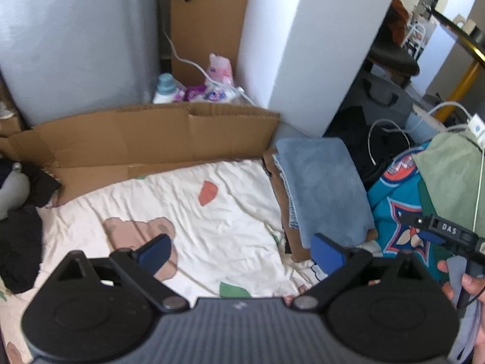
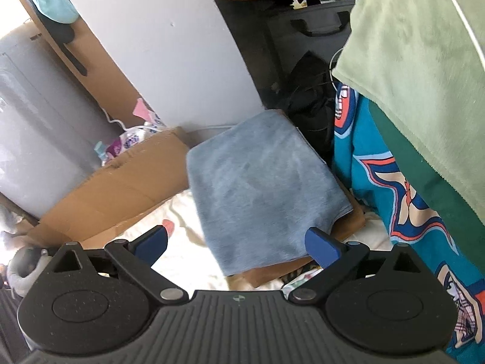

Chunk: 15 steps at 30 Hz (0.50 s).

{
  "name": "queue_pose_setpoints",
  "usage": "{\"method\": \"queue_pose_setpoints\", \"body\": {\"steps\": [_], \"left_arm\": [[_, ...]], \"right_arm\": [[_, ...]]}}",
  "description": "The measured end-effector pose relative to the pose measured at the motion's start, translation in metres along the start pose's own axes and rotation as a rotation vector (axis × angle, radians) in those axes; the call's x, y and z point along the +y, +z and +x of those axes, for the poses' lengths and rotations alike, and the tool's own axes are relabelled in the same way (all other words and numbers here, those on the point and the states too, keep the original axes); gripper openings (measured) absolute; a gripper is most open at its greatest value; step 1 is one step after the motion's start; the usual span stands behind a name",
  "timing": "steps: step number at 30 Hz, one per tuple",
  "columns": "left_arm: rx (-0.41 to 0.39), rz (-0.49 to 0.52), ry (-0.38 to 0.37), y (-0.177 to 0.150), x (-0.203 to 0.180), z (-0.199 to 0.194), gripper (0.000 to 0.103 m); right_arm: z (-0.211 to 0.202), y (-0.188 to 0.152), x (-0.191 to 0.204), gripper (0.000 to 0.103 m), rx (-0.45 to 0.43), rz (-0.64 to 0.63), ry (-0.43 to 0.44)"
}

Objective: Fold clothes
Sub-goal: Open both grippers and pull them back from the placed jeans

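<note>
A folded grey-blue towel (image 1: 321,182) lies on a low cardboard box (image 1: 298,244) at the right edge of a cream patterned sheet (image 1: 212,227). My left gripper (image 1: 242,256) hangs open above the sheet, nothing between its blue pads. My right gripper (image 2: 238,247) is open too, raised over the near end of the towel (image 2: 260,188), holding nothing. The right gripper's body (image 1: 448,232) and the hand on it show at the right of the left wrist view. A teal printed garment (image 2: 376,188) and a pale green cloth (image 2: 424,75) are piled to the right.
A flattened cardboard sheet (image 1: 145,139) stands along the far side of the sheet. Dark clothes (image 1: 21,242) lie at the left. Detergent bottles (image 1: 194,91), a white pillar (image 1: 303,45), a grey bag (image 2: 315,30) and white cables (image 1: 391,133) crowd the back.
</note>
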<state>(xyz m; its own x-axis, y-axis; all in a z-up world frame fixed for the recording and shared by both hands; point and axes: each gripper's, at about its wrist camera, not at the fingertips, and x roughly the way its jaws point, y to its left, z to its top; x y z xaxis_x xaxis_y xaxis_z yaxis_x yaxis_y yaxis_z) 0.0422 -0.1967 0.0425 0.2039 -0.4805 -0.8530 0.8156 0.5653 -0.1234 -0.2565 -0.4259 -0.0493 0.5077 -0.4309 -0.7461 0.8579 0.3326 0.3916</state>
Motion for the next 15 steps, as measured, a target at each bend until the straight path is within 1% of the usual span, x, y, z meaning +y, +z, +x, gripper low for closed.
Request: {"method": "queue_pose_setpoints", "body": {"steps": [5,9,12,15], "left_arm": [[-0.029,-0.023,0.010,0.000,0.021,-0.038,0.102],[-0.059,-0.056,0.020,-0.003,0.040,-0.066,0.102],[-0.074,-0.099,0.033,-0.008,0.058,-0.084,0.102],[-0.067,-0.128,0.050,-0.013,0.073,-0.094,0.102]], "right_arm": [[-0.024,0.005,0.016,0.100,0.009,0.007,-0.015],[-0.049,0.008,0.024,0.100,-0.010,0.058,-0.003],[-0.060,0.011,0.037,0.100,-0.015,0.049,0.006],[-0.065,0.010,0.050,0.100,0.005,0.036,-0.015]]}}
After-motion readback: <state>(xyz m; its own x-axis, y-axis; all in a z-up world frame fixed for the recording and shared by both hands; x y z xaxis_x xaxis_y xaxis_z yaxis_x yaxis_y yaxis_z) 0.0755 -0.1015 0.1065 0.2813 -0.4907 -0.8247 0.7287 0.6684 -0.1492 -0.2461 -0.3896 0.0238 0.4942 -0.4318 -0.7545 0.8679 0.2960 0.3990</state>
